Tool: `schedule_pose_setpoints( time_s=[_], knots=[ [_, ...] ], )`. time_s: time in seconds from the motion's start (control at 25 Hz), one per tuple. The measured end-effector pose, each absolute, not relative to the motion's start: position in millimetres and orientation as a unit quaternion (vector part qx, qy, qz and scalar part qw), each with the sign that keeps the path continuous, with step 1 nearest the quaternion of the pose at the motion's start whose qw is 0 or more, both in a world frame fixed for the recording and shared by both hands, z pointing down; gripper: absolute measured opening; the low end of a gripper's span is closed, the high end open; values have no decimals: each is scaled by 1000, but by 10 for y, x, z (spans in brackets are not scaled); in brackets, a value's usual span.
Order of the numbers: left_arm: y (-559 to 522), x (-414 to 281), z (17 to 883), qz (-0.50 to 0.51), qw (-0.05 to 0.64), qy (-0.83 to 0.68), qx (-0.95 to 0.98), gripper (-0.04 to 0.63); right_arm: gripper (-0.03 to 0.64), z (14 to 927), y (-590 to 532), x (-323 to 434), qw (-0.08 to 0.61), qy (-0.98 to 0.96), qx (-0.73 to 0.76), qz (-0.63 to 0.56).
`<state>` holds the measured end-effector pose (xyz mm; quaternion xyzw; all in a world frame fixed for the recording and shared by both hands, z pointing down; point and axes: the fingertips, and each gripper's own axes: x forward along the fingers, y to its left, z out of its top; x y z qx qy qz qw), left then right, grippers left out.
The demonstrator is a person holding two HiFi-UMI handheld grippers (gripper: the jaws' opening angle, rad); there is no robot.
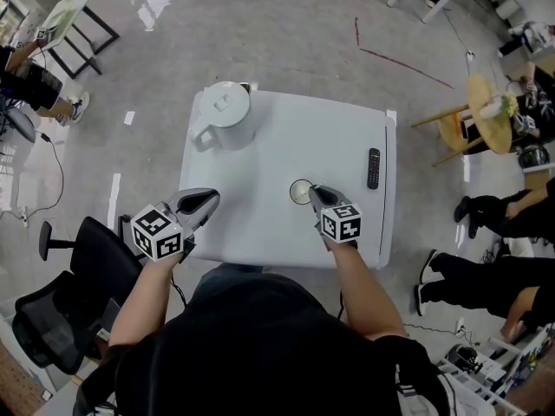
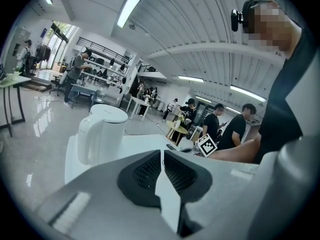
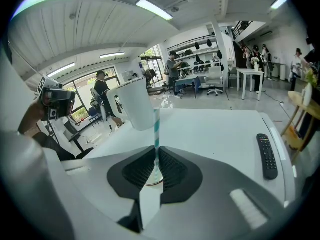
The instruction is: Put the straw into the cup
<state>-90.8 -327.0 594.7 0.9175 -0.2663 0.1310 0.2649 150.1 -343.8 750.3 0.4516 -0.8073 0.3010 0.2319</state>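
Observation:
A teal-and-white striped straw (image 3: 156, 129) stands upright between the jaws of my right gripper (image 3: 156, 151), which is shut on it. In the head view the right gripper (image 1: 314, 191) is at the near edge of a small clear cup (image 1: 299, 191) on the white table (image 1: 286, 146). Part of the cup's round rim (image 3: 150, 183) shows just below the jaws, with the straw's lower end over it. My left gripper (image 1: 208, 199) hovers over the table's near left part, apart from the cup. Its jaws (image 2: 162, 154) are shut with nothing between them.
A white kettle (image 1: 224, 113) stands at the table's far left corner, also seen as the kettle (image 2: 100, 134) ahead of the left gripper. A black remote (image 1: 373, 167) lies near the right edge. A black chair (image 1: 78, 276) is at my left; seated people's legs (image 1: 486, 276) are to the right.

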Motion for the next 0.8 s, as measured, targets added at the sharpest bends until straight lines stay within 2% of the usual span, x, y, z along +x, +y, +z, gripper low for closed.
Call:
schedule_pose_setpoints(
  time_s=[0.4,0.8],
  knots=[
    [-3157,-907,5888,130,262,-267,918,22,103,7560,-3383,1588,244,-801,456,302],
    [-2977,-903,5799,125,255,-270,920,23,104,7532,-3222,1671,246,-797,463,301]
  ],
)
